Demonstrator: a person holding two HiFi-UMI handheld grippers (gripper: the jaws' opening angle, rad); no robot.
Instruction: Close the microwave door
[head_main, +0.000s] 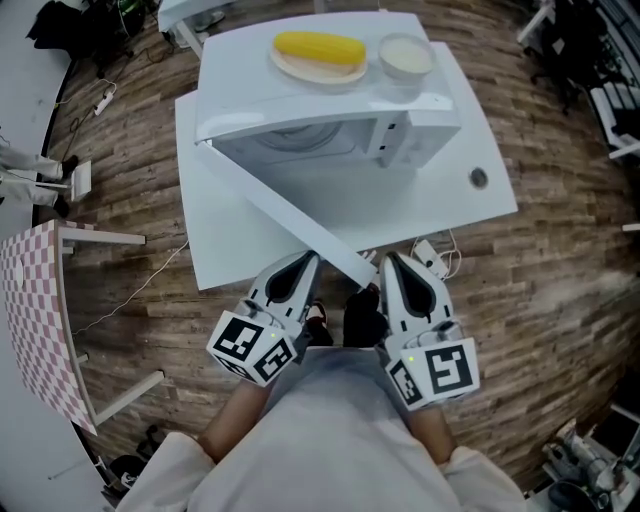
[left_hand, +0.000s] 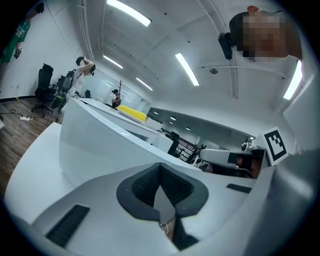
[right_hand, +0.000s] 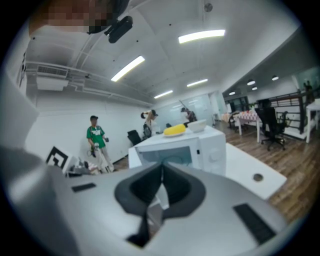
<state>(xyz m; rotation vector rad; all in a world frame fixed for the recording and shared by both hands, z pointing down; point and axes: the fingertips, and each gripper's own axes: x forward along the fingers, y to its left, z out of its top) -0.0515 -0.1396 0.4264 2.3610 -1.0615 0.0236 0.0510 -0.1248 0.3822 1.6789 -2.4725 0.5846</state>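
Looking down, head view: microwave (head_main: 330, 130) on white surface (head_main: 480, 200), door (head_main: 290, 215) swung wide, long axis running from far-left hinge to near-right free edge, which overhangs the surface's near edge between left gripper (head_main: 305, 262) and right gripper (head_main: 392, 262); wooden floor (head_main: 560, 290) open on both sides | left gripper view: jaws clenched, empty, door panel just beyond | right gripper view: jaws clenched, empty, microwave cavity facing.
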